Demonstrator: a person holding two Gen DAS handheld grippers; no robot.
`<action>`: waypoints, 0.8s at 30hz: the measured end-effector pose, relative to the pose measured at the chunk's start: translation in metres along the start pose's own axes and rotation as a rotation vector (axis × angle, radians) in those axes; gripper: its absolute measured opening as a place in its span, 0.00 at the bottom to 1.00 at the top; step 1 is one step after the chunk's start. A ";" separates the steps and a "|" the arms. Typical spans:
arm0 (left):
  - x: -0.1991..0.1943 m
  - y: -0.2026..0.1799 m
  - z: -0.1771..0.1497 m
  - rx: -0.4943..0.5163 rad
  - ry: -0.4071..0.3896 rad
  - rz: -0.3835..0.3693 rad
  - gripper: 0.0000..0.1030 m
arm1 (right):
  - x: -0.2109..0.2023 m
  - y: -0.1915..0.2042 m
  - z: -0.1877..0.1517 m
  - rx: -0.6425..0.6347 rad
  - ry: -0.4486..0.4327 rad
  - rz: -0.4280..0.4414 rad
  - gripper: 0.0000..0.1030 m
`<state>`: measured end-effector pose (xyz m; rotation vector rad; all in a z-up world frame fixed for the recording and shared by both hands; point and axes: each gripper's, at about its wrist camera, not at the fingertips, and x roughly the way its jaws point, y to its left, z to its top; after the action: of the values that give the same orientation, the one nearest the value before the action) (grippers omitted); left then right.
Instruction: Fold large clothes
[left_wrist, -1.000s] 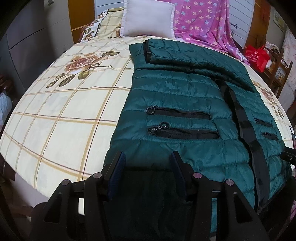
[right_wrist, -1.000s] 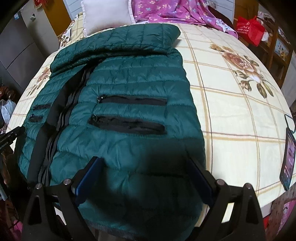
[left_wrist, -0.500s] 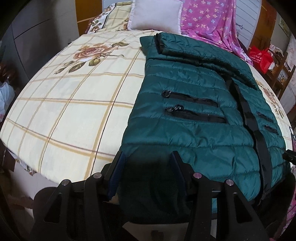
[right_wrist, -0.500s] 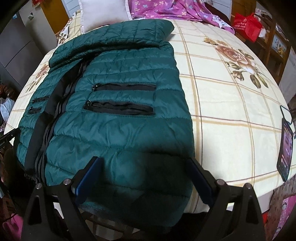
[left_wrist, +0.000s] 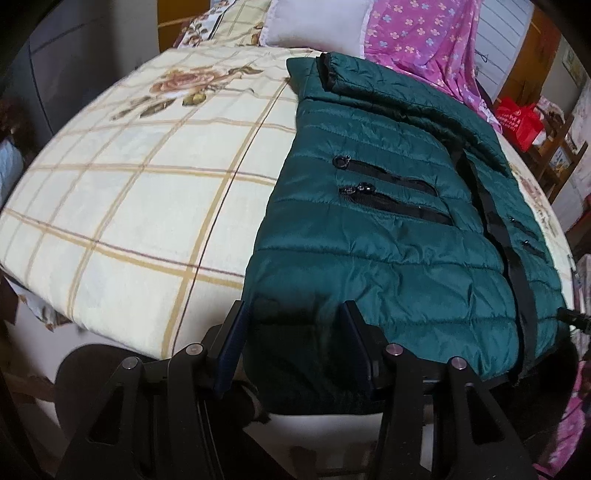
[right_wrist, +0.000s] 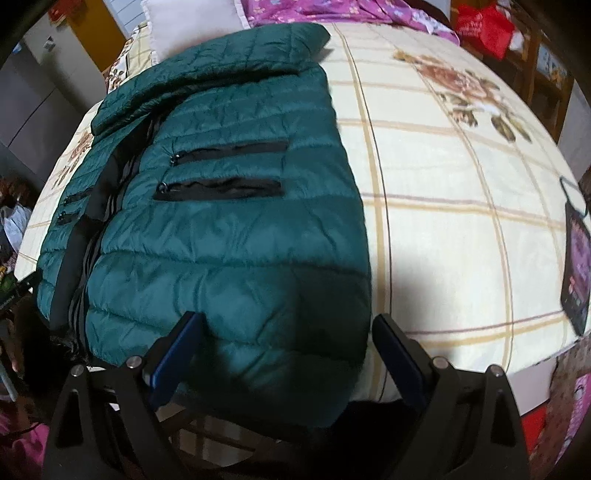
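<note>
A dark green quilted puffer jacket (left_wrist: 376, 236) lies flat on the bed, front up, with black zip pockets and a black centre zip. It also shows in the right wrist view (right_wrist: 229, 236). Its hem hangs over the near bed edge. My left gripper (left_wrist: 295, 321) is open, with the jacket's left hem corner between its fingers. My right gripper (right_wrist: 288, 336) is open wide, with the right hem corner between its fingers. The sleeves are folded across the top of the jacket.
The bed has a cream checked sheet with roses (left_wrist: 155, 177). A white pillow (left_wrist: 314, 26) and pink floral blanket (left_wrist: 417, 40) lie at the head. A phone (right_wrist: 574, 266) lies at the right bed edge. A red bag (right_wrist: 484, 26) sits beyond the bed.
Both grippers have drawn back towards the near bed edge. The jacket's hem has slid with them and now hangs over the edge.
</note>
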<state>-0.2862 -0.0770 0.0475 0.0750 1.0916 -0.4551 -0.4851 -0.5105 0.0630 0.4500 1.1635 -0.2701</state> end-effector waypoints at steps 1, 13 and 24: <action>0.000 0.003 -0.001 -0.009 0.006 -0.014 0.33 | 0.000 -0.001 -0.001 0.004 0.000 0.009 0.92; 0.002 0.015 -0.010 -0.053 0.059 -0.084 0.33 | 0.010 0.008 0.001 -0.032 0.030 0.030 0.92; 0.003 0.018 -0.004 -0.053 0.048 -0.080 0.33 | 0.012 0.009 0.002 -0.031 0.038 0.029 0.93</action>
<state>-0.2820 -0.0608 0.0400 -0.0048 1.1559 -0.4981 -0.4750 -0.5029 0.0544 0.4462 1.1956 -0.2192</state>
